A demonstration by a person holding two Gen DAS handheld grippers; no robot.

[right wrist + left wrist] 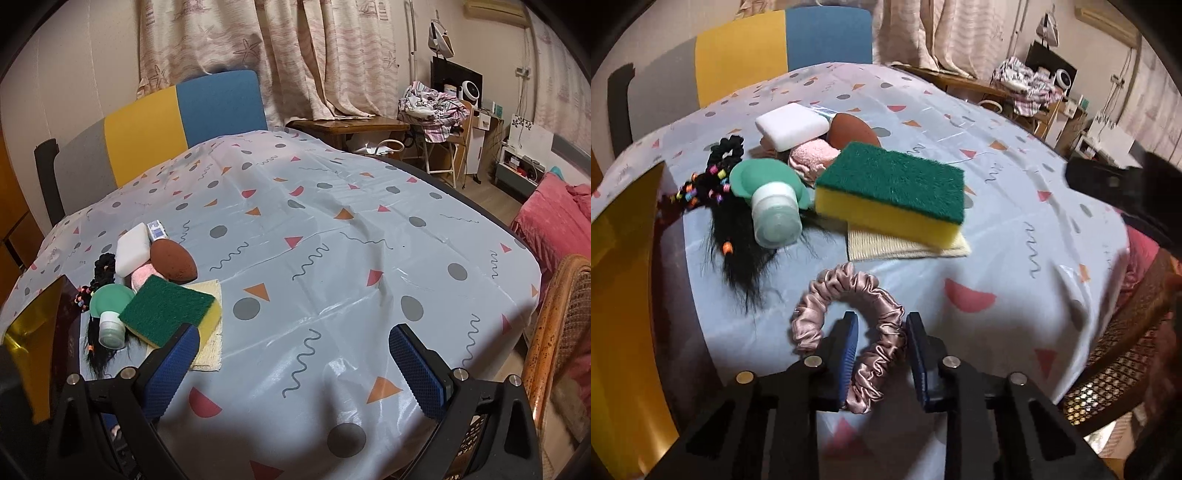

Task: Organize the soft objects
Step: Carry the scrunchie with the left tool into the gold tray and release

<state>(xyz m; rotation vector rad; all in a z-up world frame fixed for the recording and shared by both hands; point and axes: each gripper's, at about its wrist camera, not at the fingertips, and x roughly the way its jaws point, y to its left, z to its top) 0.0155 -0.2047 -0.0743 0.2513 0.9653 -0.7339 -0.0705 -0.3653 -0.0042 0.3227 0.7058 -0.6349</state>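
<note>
Grasp step of sorting soft objects. The left gripper point(882, 354), jaws narrowed, straddles one side of the pink satin scrunchie point(849, 325) lying on the patterned tablecloth point(1015, 229), near the pile around the green-and-yellow sponge point(892, 190); whether the pads actually pinch the fabric cannot be told. The right gripper point(291, 369) hovers wide open, empty. Next, presumably: confirm the grip, then lift.

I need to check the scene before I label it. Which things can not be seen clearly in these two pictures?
- Pink scrunchie: left wrist view; its near end is hidden by the left tongs.
- Pink towel: mostly covered by the white block and green sponge.
- Small packet: right wrist view; print too small.
</note>
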